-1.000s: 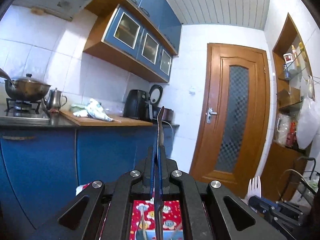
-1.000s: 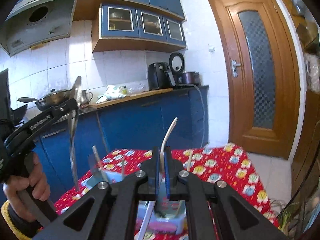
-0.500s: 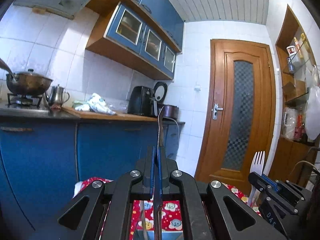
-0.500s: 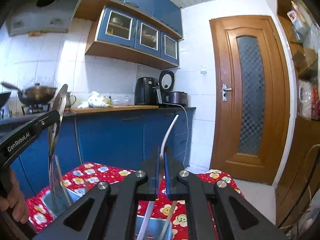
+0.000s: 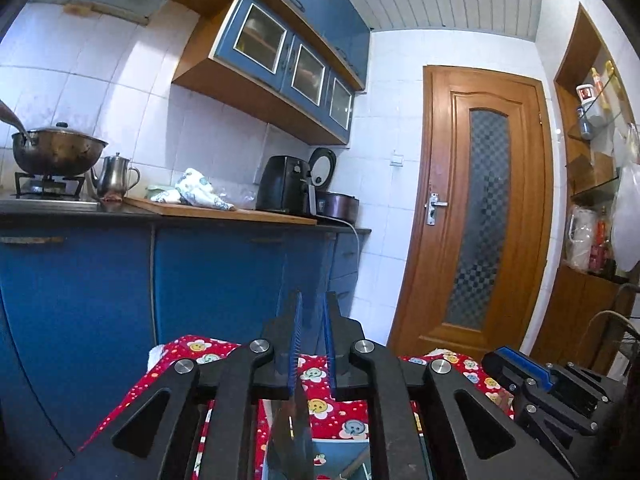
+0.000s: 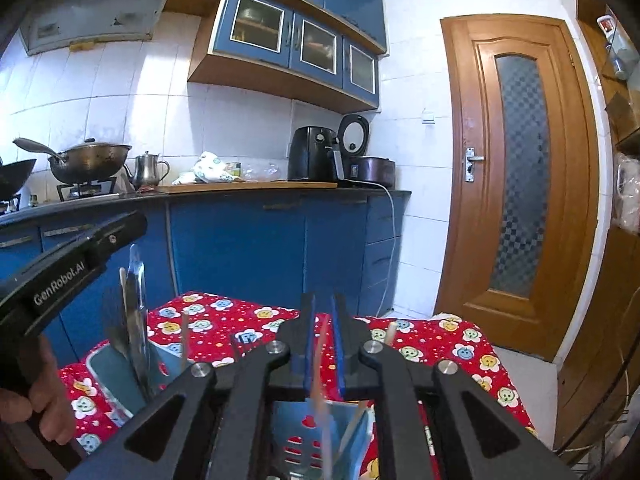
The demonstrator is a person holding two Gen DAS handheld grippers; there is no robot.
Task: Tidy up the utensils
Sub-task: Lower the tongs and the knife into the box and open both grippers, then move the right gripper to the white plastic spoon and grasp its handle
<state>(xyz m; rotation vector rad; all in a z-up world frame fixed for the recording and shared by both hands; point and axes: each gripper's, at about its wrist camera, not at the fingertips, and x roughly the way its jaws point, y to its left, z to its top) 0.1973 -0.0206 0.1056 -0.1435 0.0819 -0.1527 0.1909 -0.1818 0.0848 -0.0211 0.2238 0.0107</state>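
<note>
In the left wrist view my left gripper (image 5: 312, 336) has its jaws opening, with a clear gap between the blue pads. A metal utensil (image 5: 292, 436) has slid down below them, free of the pads, into a blue holder (image 5: 344, 460). From the right wrist view this utensil (image 6: 134, 304) stands in the left blue holder (image 6: 108, 372) under the left gripper (image 6: 132, 228). My right gripper (image 6: 323, 336) is opening too. A blurred white plastic fork (image 6: 320, 384) drops between its pads into a second blue holder (image 6: 352, 428).
Both holders stand on a table with a red patterned cloth (image 6: 440, 340). A hand (image 6: 44, 404) grips the left tool. Beyond are blue kitchen cabinets (image 6: 260, 248), a counter with pots and appliances, and a wooden door (image 6: 520, 180). The right gripper's body (image 5: 532, 372) shows low right.
Both grippers have sunk toward the table. Their jaws, shut on the metal utensil and the white fork before, have parted, and both utensils have slipped down into the holders.
</note>
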